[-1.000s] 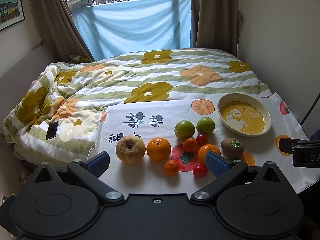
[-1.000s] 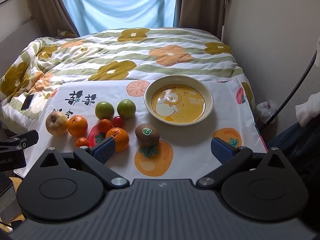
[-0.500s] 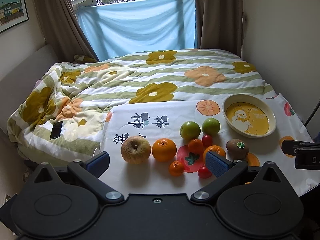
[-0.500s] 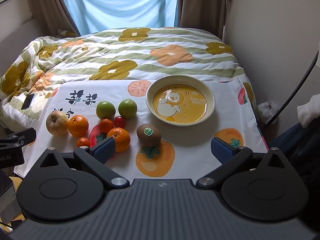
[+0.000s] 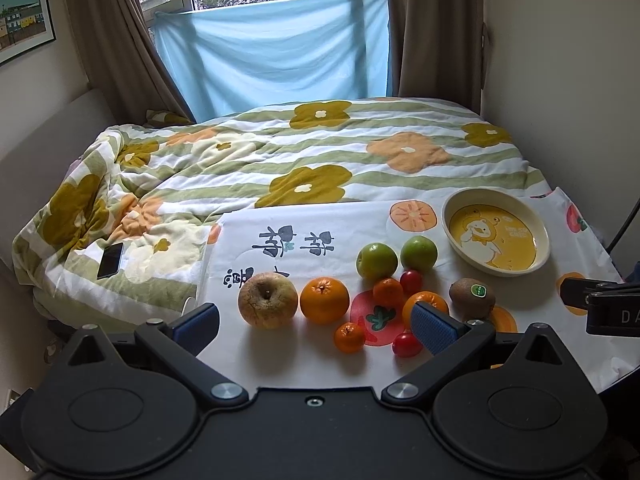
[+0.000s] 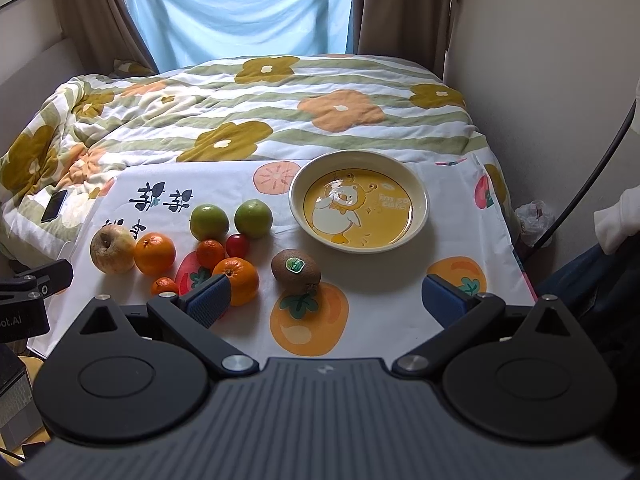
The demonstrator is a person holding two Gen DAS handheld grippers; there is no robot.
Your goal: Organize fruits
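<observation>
Both views have lifted slightly since a second ago, so more of the window shows, while the fruit has not shifted on the white fruit-print cloth [image 6: 392, 304] covering the desk.

Your right tongs [image 6: 326, 300] hover with their blue pads wide apart and nothing between them. Your left tongs [image 5: 316, 320] are equally spread and empty.

Every fruit lies loose on the cloth, and the cream bowl with the yellow duck picture [image 6: 416, 216] holds none of them. It stands far and right of the cluster.

What the next move turns on, as I judge it, is the brown kiwi with the green sticker [image 6: 296, 271]. It sits just ahead of your right tongs, slightly left of their centre line, at the right edge of the cluster and nearest the bowl. Its long axis runs left to right, roughly in line with the tongs' opening, so you would be closing on its ends unless you turn the wrist.

From your left tongs the kiwi [image 5: 472, 298] lies beyond the right pad, so the right hand is nearer. Your left tongs instead face the wrinkled yellow-brown apple [image 5: 268, 300] and the large round orange [image 5: 325, 300] directly ahead.

The other large orange [image 6: 236, 280], partly behind the right tongs' left pad, sits near the kiwi; approach from the right to avoid nudging it.
</observation>
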